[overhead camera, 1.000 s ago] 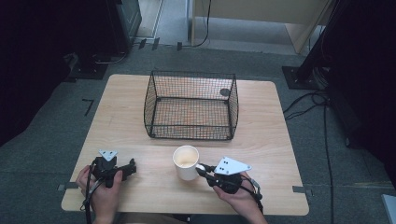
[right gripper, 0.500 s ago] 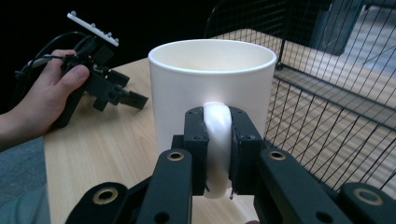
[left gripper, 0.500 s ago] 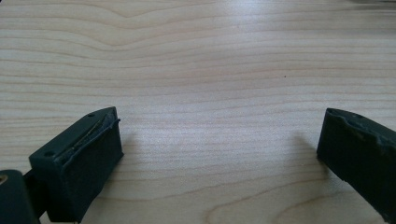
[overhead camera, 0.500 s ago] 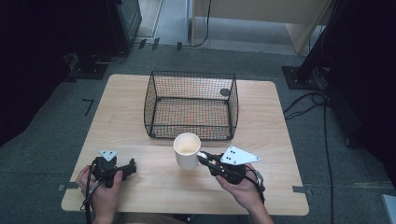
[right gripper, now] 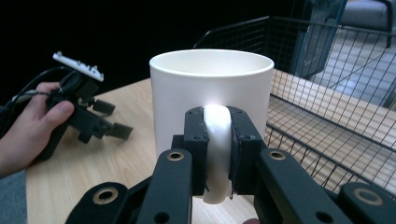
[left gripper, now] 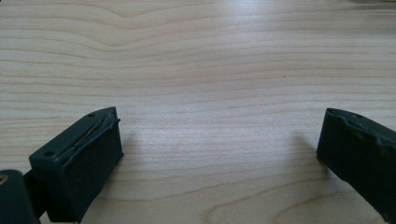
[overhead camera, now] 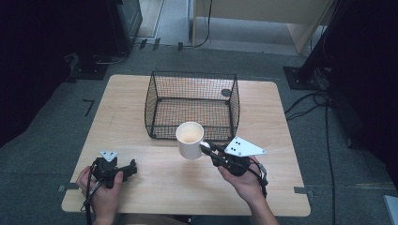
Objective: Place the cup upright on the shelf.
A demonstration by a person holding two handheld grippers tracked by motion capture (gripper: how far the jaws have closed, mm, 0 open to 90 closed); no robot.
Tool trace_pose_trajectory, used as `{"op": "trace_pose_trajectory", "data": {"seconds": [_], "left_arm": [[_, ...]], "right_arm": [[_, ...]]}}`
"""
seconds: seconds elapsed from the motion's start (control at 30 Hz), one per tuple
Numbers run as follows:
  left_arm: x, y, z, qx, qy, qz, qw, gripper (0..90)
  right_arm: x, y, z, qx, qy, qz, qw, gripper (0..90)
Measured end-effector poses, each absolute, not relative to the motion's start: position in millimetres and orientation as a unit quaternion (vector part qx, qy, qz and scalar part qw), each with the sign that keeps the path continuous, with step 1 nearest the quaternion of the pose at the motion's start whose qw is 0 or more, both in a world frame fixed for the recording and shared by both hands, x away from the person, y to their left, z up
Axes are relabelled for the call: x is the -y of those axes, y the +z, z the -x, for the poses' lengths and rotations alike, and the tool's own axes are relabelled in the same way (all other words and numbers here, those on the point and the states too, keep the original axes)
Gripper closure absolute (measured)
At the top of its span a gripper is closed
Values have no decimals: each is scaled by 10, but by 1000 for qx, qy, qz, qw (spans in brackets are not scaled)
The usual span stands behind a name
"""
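mugs: 1 white mug [overhead camera: 189, 139] | baskets: 1 wire basket [overhead camera: 192, 104] (black mesh) | grippers: 2, left gripper [overhead camera: 123, 169], right gripper [overhead camera: 207, 148] | tables: 1 wooden table [overhead camera: 126, 101]

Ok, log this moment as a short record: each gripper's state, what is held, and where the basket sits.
right gripper: shut on the mug's handle
mug: white, upright, looks empty, just in front of the basket
left gripper: open, holding nothing, low over bare table
basket: black wire, open top, toward the far side of the table, looks empty
table: light wood
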State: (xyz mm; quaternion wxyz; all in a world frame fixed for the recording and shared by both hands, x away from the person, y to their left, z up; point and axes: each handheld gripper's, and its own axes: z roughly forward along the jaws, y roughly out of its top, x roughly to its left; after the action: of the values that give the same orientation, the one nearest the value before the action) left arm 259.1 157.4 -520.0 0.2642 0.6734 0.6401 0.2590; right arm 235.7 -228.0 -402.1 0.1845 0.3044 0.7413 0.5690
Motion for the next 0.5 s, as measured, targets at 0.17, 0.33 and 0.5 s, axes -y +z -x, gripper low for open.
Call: {"op": "trace_pose_trajectory", "data": {"seconds": [0.17, 0.33, 0.5], "left_arm": [[-1575, -5199, -2591, -640, 259, -674, 264, 1], [-1575, -5199, -2591, -639, 258, -675, 264, 0], [-1572, -5200, -2591, -640, 258, -674, 265, 0]], "right_arm": [[2294, -3956, -2393, -734, 574, -308, 195, 804], [2313, -3893, -2444, -725, 576, -316, 207, 804], [2336, -3829, -2511, -715, 579, -325, 217, 804]]}}
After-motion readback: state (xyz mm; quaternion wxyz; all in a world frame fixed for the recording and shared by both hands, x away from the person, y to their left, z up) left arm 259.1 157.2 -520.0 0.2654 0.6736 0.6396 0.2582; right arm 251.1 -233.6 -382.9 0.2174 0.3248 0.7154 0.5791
